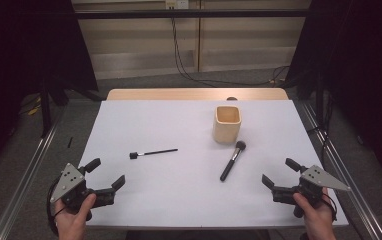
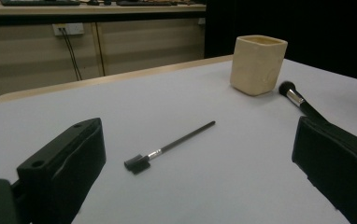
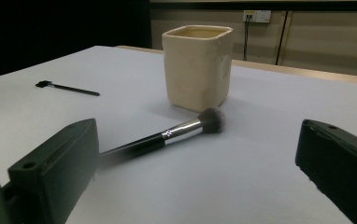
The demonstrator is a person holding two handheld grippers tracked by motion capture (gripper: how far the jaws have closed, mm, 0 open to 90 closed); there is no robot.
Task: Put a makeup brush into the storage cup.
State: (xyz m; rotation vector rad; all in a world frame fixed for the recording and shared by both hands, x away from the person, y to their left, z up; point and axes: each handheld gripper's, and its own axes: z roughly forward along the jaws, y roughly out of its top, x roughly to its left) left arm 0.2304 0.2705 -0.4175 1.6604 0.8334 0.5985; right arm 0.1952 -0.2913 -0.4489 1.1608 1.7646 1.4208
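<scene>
Two brushes lie flat outside the cup (image 1: pixel 227 123): big brush (image 1: pixel 232 161) just in front, thin brush (image 1: pixel 153 152) to its left. Left gripper (image 1: pixel 106 174) & right gripper (image 1: pixel 280 173) both gape apart, empty; nothing's started, by the look.

The person's left hand (image 1: pixel 71 217) comes in at the near left and holds the left gripper (image 1: pixel 106 174), whose jaws stand wide apart with nothing between them and point toward the far right. The right hand (image 1: pixel 315 214), at the near right, holds the right gripper (image 1: pixel 280 171), its jaws spread just as wide, bare and pointing toward the far left.
</scene>
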